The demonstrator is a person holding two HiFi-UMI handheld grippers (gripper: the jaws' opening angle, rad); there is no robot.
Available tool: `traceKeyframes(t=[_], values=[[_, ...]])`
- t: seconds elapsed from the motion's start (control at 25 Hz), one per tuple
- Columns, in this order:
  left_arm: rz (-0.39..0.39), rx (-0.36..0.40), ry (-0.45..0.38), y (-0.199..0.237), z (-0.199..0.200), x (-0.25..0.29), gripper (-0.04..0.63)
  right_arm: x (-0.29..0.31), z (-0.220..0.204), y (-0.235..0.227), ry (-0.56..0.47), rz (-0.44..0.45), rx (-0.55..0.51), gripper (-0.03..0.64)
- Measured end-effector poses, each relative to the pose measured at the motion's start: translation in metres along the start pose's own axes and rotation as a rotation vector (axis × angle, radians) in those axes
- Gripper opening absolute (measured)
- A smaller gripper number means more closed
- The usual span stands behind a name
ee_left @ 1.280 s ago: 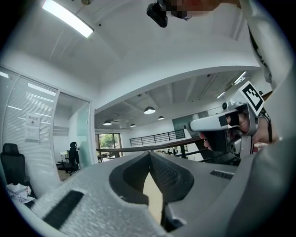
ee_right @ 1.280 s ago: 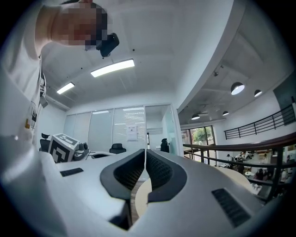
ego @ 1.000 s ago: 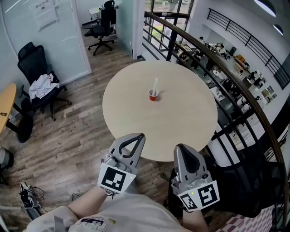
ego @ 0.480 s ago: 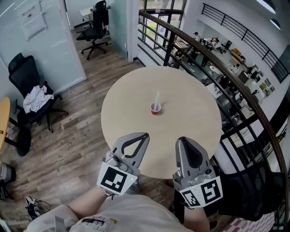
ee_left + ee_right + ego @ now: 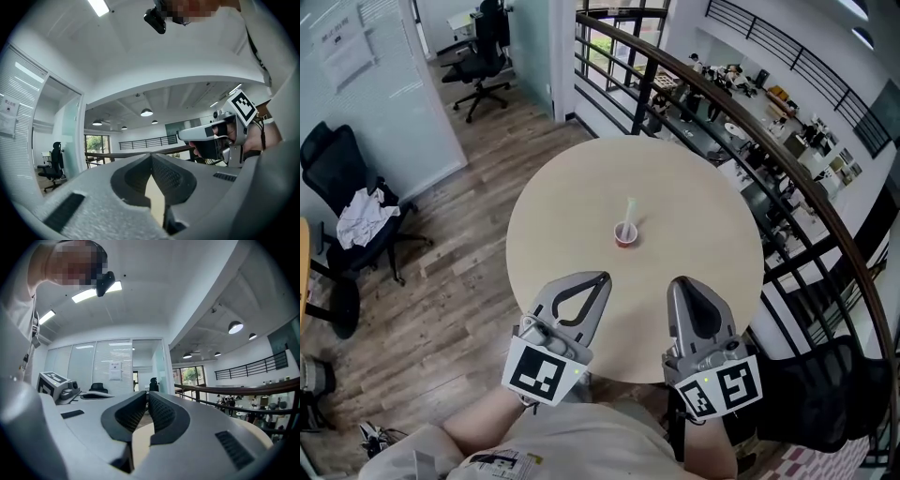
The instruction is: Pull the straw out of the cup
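A small red cup [image 5: 625, 234] stands near the middle of the round beige table [image 5: 694, 187], with a pale straw [image 5: 629, 208] sticking up out of it. My left gripper [image 5: 600, 277] is over the table's near edge, below and left of the cup, its jaws shut with nothing between them. My right gripper [image 5: 678, 281] hovers beside it, below and right of the cup, also shut and empty. Both point level toward the cup, well short of it. In the gripper views the left gripper's [image 5: 151, 154] and the right gripper's [image 5: 147, 393] tips meet; the cup is hidden there.
A dark curved railing [image 5: 787, 178] runs behind and to the right of the table, with a lower floor beyond it. Office chairs [image 5: 356, 225] stand on the wooden floor at left, by a glass wall [image 5: 375, 84]. A black chair [image 5: 825, 394] sits at lower right.
The table and cup have come nearer and lower in the head view. Both grippers have advanced from short of the table's edge to over it, still shut.
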State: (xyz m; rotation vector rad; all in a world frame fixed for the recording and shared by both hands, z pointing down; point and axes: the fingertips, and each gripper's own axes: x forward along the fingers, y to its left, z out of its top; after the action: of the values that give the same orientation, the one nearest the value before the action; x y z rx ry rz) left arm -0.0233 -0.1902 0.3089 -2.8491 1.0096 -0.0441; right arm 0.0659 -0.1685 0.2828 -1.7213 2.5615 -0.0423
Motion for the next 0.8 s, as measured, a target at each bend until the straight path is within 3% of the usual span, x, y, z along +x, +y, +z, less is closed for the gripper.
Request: traceKeyframes(t=[0.24, 0.8], values=[[0.013, -0.029, 0.009, 0.008, -0.005, 0.004, 0.014, 0.007, -0.015, -0.011, 0.031, -0.026, 0.023, 0.028], [0.094, -0.039, 0.038, 0.000, -0.005, 0.015, 0.012, 0.013, -0.023, -0.031, 0.077, 0.053, 0.059, 0.028]])
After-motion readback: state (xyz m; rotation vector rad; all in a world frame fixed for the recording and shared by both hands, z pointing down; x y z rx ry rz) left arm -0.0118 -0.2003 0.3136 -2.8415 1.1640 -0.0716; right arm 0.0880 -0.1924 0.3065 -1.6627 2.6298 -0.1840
